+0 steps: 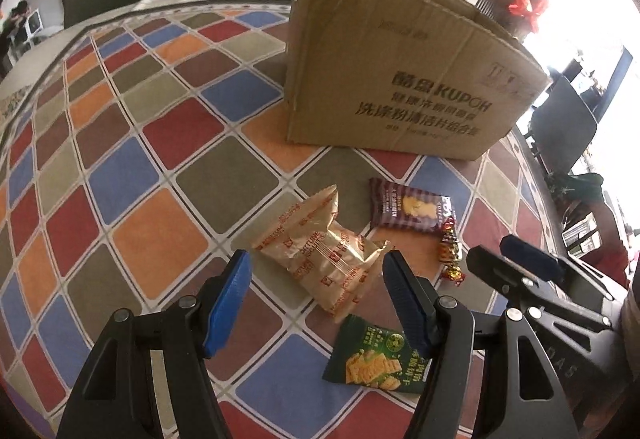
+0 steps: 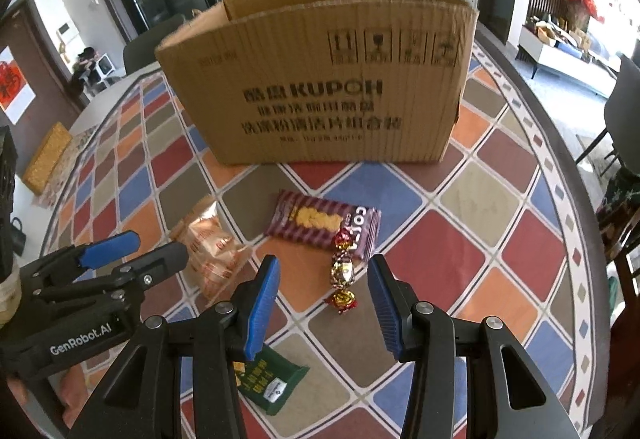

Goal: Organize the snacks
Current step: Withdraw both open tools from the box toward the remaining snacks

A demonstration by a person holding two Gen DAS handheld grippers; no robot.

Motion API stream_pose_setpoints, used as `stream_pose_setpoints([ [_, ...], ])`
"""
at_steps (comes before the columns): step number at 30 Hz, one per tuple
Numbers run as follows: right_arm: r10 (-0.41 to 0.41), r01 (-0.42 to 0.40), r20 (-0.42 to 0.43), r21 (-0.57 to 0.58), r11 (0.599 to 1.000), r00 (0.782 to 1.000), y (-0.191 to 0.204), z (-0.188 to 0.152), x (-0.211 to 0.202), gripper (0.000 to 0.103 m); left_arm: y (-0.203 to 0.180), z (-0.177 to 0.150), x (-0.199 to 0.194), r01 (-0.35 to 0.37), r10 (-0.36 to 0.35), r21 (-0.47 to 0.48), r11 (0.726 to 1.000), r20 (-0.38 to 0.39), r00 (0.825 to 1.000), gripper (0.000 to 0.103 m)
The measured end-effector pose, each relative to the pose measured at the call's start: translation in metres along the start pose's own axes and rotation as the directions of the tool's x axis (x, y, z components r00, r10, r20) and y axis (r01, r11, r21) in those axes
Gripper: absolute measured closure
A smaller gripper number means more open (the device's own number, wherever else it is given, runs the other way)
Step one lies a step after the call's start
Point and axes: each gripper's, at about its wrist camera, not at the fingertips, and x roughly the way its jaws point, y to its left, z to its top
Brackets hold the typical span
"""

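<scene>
Right wrist view, right gripper [image 2: 322,299] jaws apart over wrapped candies [image 2: 343,275], left gripper [image 1: 314,299] spread over tan snack bag [image 1: 326,255], cardboard box [image 2: 320,99] behind.

I see a cardboard box [image 2: 320,79] standing on the table [image 2: 500,199], at the far side of the snacks. Before it lie a striped biscuit packet [image 2: 316,219] and, to its left, a crinkled snack bag [image 1: 324,259]. Wrapped candies [image 2: 342,275] run in a line from that packet's right end toward me. Nearest me lies a cracker packet [image 1: 372,359].
</scene>
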Motion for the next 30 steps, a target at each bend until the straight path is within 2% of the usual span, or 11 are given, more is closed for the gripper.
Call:
stream_pose_setpoints([
  [4, -0.007, 0.007, -0.027, 0.005, 1.0, 1.0, 0.0, -0.002, 0.012, 0.056, 0.004, 0.002, 0.011, -0.018, 0.018, -0.018, 1.0, -0.006, 1.0, 0.036],
  [12, -0.012, 0.015, -0.079, 0.031, 0.999, 0.997, -0.006, -0.003, 0.036, 0.056, 0.006, 0.009, 0.033, -0.008, 0.007, -0.037, 0.999, -0.03, 1.0, 0.036],
  [22, -0.012, 0.015, -0.099, 0.024, 1.0, 0.995, -0.004, -0.001, 0.052, 0.057, 0.005, 0.013, 0.048, -0.007, 0.004, -0.043, 0.999, -0.065, 0.998, 0.036],
  [24, -0.011, 0.014, -0.102, 0.026, 1.0, 0.995, -0.004, -0.001, 0.055, 0.058, 0.004, 0.011, 0.05, 0.004, -0.008, -0.042, 0.999, -0.077, 0.997, 0.038],
  [27, -0.006, 0.009, -0.109, 0.027, 1.0, 0.994, -0.006, 0.0, 0.057, 0.064, 0.003, 0.007, 0.051, 0.017, -0.021, -0.04, 0.999, -0.093, 0.995, 0.044],
  [30, -0.008, 0.011, -0.108, 0.022, 1.0, 0.994, -0.007, 0.0, 0.058, 0.071, 0.001, 0.005, 0.051, 0.024, -0.027, -0.03, 0.999, -0.096, 0.995, 0.055],
])
